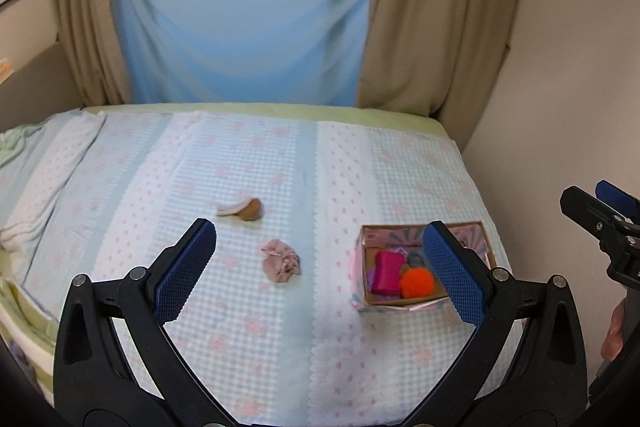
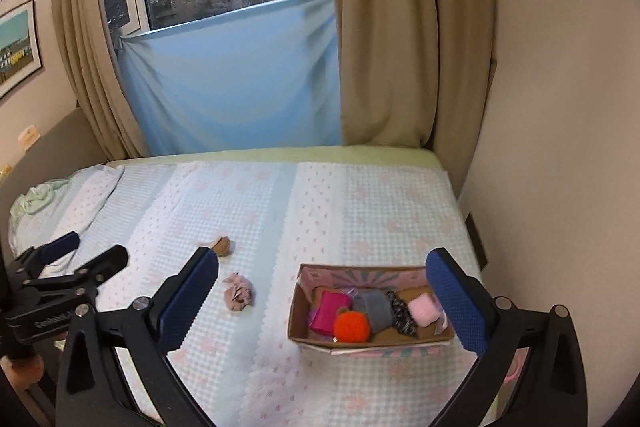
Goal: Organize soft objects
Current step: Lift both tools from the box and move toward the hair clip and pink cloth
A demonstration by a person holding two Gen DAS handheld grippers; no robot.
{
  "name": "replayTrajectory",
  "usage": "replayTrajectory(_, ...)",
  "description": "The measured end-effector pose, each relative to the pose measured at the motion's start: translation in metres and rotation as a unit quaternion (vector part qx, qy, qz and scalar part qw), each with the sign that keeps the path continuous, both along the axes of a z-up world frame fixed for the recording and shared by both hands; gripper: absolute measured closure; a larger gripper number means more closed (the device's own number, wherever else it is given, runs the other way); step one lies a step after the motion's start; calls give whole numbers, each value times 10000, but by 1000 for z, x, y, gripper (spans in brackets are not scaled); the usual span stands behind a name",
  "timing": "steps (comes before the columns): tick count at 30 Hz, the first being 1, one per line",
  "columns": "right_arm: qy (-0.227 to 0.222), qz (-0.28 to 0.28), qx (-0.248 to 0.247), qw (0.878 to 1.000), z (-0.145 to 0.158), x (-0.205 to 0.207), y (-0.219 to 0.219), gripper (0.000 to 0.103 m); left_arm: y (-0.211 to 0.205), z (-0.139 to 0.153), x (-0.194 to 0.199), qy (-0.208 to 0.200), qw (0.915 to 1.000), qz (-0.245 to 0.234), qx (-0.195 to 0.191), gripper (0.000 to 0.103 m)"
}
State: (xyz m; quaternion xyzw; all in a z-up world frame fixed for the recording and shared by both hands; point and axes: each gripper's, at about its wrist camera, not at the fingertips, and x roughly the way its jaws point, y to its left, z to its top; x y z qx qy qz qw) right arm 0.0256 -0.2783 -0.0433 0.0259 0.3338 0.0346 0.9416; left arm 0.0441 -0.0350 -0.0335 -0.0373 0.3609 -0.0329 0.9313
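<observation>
Bed covered in a pale blue-and-white checked quilt with pink flowers; this serves as the work surface.

Open cardboard box with pink patterned outer walls sits on the quilt's right side, near the wall. Likely the collection point: it already holds a magenta plush block, an orange fuzzy pom-pom ball, a grey knitted piece, a dark patterned fabric strip and a pale pink soft pad.

Two soft items lie loose on the quilt, left of the box and well apart from it: a crumpled dusty-pink cloth wad, and beyond it a brown rounded soft thing with a pale band. Judged as the remaining work.

Left gripper: jaws spread wide, holding nothing, raised above the quilt with the pink wad between its fingers' line of sight. Probably staged for that pick.

Right gripper: jaws spread wide and empty, hovering on the box side, apparently idle while the left handles the loose pieces.
</observation>
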Motion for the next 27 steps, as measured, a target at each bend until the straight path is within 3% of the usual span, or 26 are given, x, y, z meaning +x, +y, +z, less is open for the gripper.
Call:
replayTrajectory(10,74,154,94,9998,-9,9,20,0,28,-8,6,-72,9997,143,180,0)
replayTrajectory(17,305,165,252,9991,-34,24,72,0,85,-30,38,-3,9999,11,143,0)
replayTrajectory(22,503,-87,484,9975,-62,44,121,0,135,-53,77,136,9986,-476,201,0)
replayTrajectory(27,750,-366,649,9944,-110,72,164,0,178,-95,135,251,9910,-1250,414,0)
